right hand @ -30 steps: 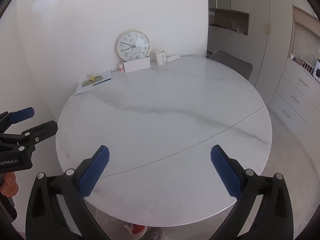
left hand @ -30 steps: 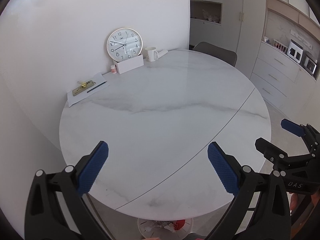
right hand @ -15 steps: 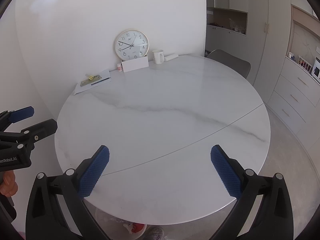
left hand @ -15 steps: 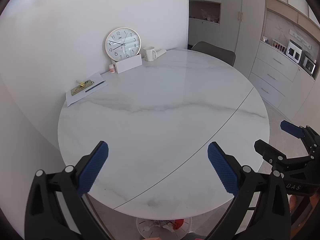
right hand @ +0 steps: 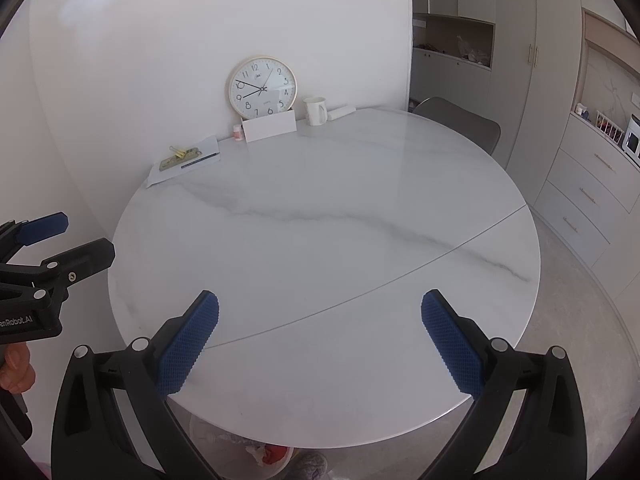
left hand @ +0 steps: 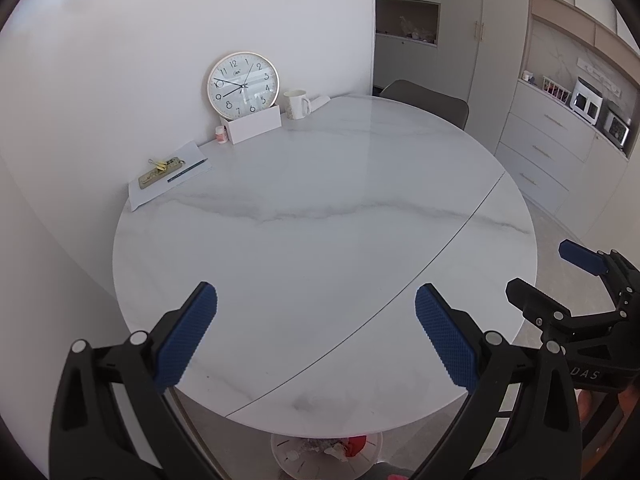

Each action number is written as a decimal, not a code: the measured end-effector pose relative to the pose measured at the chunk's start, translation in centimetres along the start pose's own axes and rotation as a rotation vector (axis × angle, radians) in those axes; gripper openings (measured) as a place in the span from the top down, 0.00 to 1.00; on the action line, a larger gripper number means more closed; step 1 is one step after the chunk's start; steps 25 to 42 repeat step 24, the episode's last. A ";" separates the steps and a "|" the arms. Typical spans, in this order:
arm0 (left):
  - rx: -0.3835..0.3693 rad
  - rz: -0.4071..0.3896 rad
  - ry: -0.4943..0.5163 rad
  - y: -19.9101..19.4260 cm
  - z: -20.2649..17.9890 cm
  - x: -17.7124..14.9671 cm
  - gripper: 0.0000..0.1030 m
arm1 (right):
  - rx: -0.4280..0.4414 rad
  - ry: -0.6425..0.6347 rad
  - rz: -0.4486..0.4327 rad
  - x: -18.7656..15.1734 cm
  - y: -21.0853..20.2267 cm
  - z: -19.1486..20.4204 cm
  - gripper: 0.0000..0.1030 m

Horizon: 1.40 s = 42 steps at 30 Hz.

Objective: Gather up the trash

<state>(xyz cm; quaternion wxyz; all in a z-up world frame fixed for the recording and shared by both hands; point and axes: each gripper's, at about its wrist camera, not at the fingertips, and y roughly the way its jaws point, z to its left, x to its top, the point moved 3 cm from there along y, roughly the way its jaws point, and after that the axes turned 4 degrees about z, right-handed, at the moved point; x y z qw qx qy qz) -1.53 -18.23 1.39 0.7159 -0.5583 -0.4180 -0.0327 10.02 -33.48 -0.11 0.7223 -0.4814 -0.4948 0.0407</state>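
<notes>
Both claws are held wide apart and hold nothing: the left claw [left hand: 316, 336] and the right claw [right hand: 320, 340] are kept above the near edge of the round white counter [left hand: 320, 220]. The trash [left hand: 344, 446] is seen in a white bin [left hand: 288, 456] on the floor, under the counter's near edge. A clock [left hand: 243, 83] and a mug [left hand: 297, 105] are set at the far side.
</notes>
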 end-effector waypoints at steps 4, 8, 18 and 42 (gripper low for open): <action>-0.005 -0.003 -0.002 0.1 0.2 0.1 0.08 | 0.001 0.001 0.002 0.0 0.1 0.0 0.02; 0.021 -0.012 0.020 0.2 0.0 0.1 0.08 | 0.003 0.000 0.005 -0.1 0.2 0.0 0.02; 0.011 -0.017 0.023 0.0 0.0 0.1 0.08 | 0.002 -0.004 0.008 -0.3 0.3 0.1 0.02; 0.003 -0.009 0.020 0.1 0.1 0.2 0.08 | -0.001 -0.004 0.011 -0.3 0.5 -0.1 0.02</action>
